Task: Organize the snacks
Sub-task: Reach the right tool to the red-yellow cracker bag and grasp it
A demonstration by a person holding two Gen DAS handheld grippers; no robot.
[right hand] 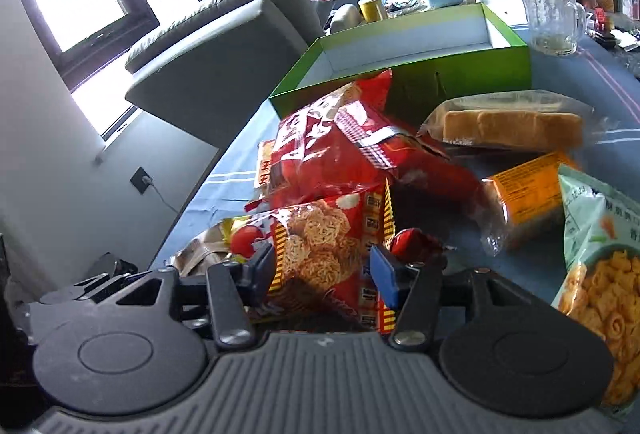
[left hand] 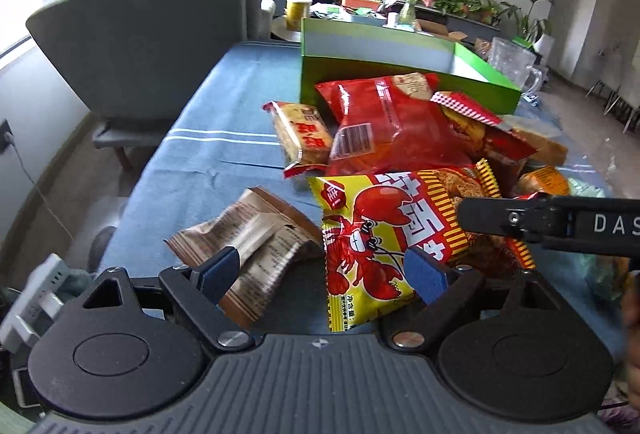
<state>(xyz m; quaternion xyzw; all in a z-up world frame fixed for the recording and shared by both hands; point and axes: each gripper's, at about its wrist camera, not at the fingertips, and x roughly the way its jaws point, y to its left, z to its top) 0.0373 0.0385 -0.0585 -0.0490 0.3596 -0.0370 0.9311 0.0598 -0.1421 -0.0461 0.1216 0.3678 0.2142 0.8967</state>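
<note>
Looking along the left gripper (left hand: 322,276), its blue-padded fingers stand wide apart, holding nothing: a brown packet (left hand: 256,250) lies by the left pad, and the yellow lobster packet (left hand: 400,230) runs its long axis from near the right pad up and rightward toward the green box (left hand: 404,73). The other tool crosses that packet's right end.

From the right wrist, the right gripper (right hand: 326,274) straddles the same packet's noodle-printed end (right hand: 332,254); whether the fingers pinch it I cannot tell. The packet lies nearer than the green box (right hand: 460,69), on the blue tablecloth (right hand: 600,89).
</note>
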